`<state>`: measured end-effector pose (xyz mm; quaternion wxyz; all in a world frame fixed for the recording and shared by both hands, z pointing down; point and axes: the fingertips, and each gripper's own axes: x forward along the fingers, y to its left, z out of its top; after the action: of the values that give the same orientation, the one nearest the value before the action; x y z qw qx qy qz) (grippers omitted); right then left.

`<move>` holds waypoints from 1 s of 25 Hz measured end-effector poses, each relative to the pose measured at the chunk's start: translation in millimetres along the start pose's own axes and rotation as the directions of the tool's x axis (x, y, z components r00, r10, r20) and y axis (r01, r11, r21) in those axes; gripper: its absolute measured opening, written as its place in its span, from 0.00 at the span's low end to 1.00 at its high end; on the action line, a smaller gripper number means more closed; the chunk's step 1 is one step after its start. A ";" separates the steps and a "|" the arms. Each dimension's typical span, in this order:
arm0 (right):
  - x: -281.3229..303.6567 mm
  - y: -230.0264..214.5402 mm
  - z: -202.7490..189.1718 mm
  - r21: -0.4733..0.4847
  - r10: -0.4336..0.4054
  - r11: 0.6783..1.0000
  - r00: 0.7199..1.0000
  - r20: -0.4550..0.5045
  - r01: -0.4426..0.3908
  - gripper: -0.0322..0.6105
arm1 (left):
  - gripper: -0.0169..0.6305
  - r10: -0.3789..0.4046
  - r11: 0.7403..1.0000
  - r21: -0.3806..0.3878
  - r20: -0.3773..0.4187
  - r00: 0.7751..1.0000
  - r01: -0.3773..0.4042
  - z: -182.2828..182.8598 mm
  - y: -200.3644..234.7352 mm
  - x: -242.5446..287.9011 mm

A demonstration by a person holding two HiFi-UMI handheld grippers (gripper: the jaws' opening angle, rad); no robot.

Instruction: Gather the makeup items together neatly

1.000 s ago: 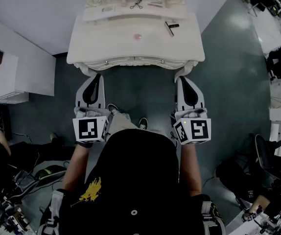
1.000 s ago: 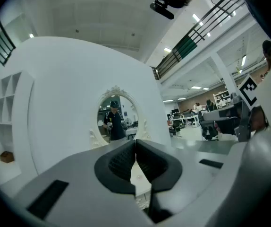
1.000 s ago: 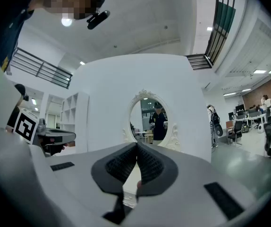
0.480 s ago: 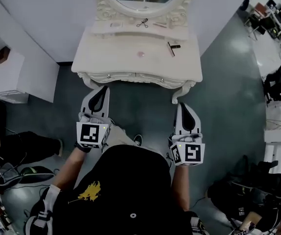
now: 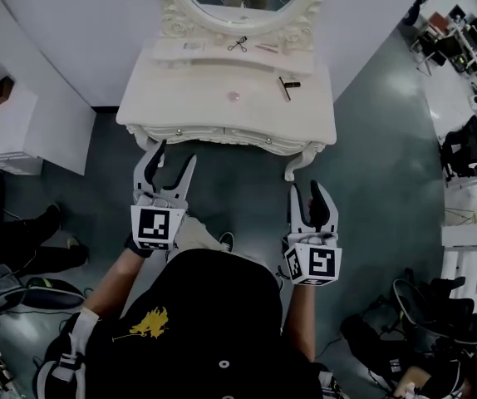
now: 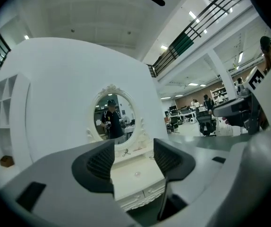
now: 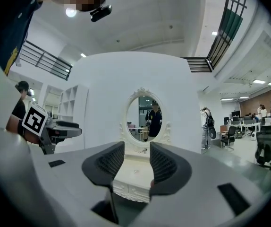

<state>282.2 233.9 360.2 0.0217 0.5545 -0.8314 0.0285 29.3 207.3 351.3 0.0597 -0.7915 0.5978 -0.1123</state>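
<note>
Two hand-held grippers, the left gripper (image 5: 176, 155) and the right gripper (image 5: 312, 196), are held mid-frame, jaws opening, with nothing between them. At upper centre, a black eyelash curler (image 5: 238, 45), a black makeup stick (image 5: 287, 85) and a small pink piece (image 5: 233, 96) are scattered apart on the cream carved dressing table (image 5: 180, 110).

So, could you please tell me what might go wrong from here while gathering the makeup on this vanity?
The eyelash curler lies on the raised shelf close under the mirror frame, so reaching for it could knock the frame. The tiny pink item on the vanity top may be hard to pinch and could skid away.
</note>
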 end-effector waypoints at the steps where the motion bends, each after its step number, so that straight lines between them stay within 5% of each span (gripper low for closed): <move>1: 0.5 -0.9 -1.6 0.003 0.002 1.000 1.000 -0.004 -0.002 0.36 | 0.44 -0.004 1.000 -0.008 -0.005 1.000 0.004 -2.9 -0.1 -0.2; 6: 4.5 2.2 -15.3 0.001 0.038 0.999 0.998 -0.047 -0.038 0.51 | 0.56 -0.088 0.989 -0.121 0.006 0.996 0.088 -16.3 -8.8 -5.9; 11: 5.6 3.4 -28.9 -0.031 0.087 0.995 0.992 -0.087 -0.090 0.53 | 0.56 -0.117 0.989 -0.094 -0.031 0.993 0.114 -26.7 -14.8 -19.2; 15: 17.0 -2.6 -44.1 -0.023 0.096 0.995 0.990 -0.105 -0.099 0.53 | 0.54 -0.004 0.998 -0.064 -0.118 0.993 -0.004 -48.3 5.1 -28.4; 18: 28.2 6.3 -57.1 0.006 0.116 0.993 0.986 -0.123 -0.116 0.52 | 0.48 0.123 0.988 -0.069 -0.213 0.969 -0.141 -73.1 32.9 -41.1; 25: 73.4 29.6 -73.6 0.008 0.195 0.980 0.958 -0.210 -0.198 0.51 | 0.47 0.110 0.993 -0.017 -0.307 0.945 -0.121 -89.8 48.3 -32.1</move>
<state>227.0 182.9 437.9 0.1102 0.4629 -0.8756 0.0832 -46.5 228.2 423.8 -0.0411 -0.7291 0.6470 -0.2193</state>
